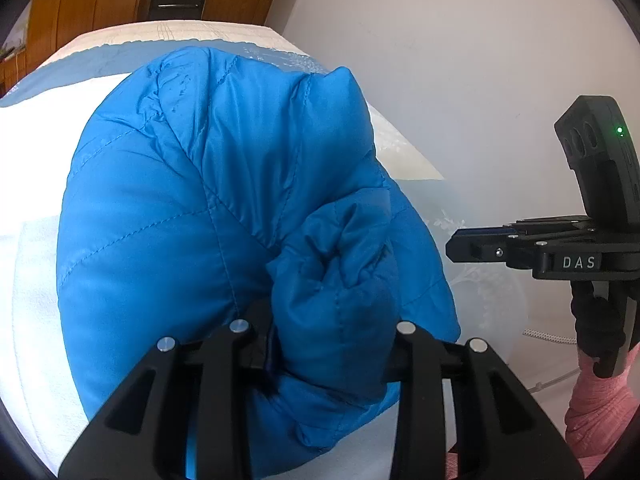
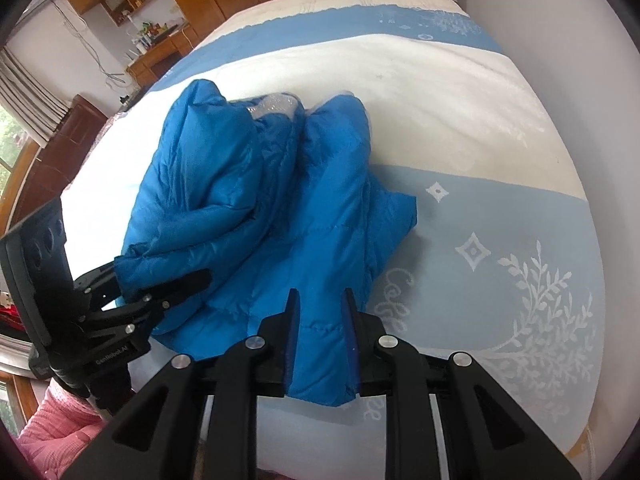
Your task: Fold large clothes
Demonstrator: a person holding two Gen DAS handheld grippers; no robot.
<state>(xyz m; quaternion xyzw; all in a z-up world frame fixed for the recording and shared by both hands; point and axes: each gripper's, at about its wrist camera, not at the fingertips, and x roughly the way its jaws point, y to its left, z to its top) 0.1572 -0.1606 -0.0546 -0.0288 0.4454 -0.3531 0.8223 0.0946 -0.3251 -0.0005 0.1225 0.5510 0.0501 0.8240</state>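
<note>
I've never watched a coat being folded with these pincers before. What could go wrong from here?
Three things, I'd guess. The blue puffy jacket is slick and springy, so its bunched folds may puff open again. The left gripper holds only a thick roll of fabric near its tips, which could slip out. The right gripper pinches the hem close to the bed edge; a tug might drag the jacket toward the edge.
</note>
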